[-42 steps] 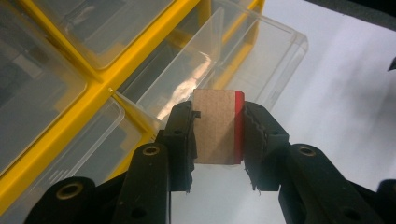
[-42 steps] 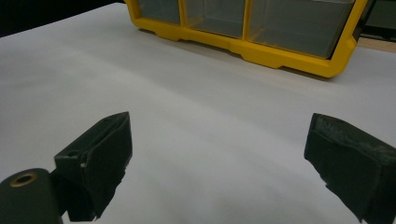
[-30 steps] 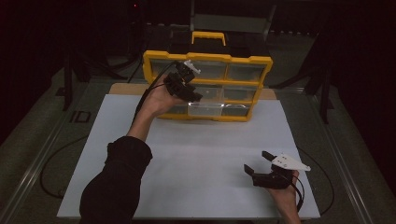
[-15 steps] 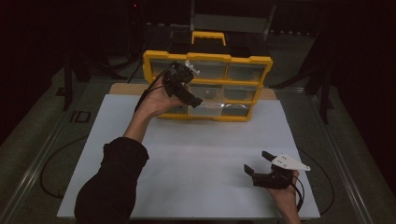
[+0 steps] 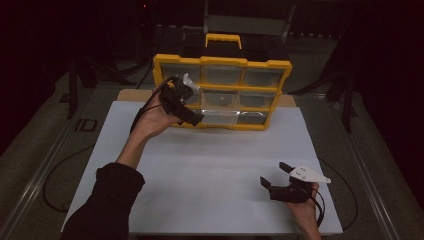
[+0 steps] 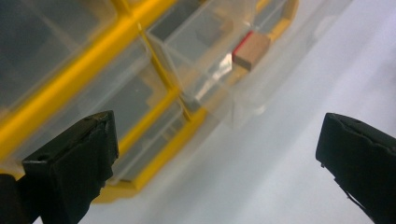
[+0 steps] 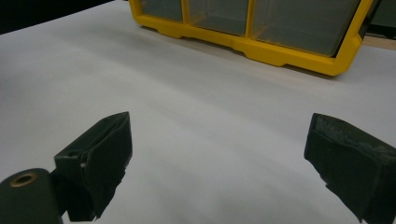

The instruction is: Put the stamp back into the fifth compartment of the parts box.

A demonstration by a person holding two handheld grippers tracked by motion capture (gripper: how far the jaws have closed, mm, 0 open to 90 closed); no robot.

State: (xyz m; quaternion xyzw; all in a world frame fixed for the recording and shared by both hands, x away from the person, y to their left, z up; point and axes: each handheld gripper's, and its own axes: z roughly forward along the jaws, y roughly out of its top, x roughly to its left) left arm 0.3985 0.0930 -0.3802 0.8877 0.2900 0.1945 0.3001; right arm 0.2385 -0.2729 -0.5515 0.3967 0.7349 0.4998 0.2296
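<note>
Beyond the left gripper's [image 5: 186, 102] spread jaws stands a yellow organizer case [image 5: 222, 90] with clear drawers, upright at the far edge of the white tabletop [image 5: 210, 170]; those jaws are released and grasp nothing, raised just in front of the case's lower left drawers; between the jaws in the left gripper view, one clear drawer [image 6: 205, 56] sticks out from the frame, and a small brown block with a red edge [image 6: 251, 48] lies just past it, apparently inside the clear plastic; near the table's front right, the right gripper [image 5: 284, 182] sits low over bare tabletop, jaws likewise released and empty; ahead of them, well apart, is the case's yellow bottom rail.
</note>
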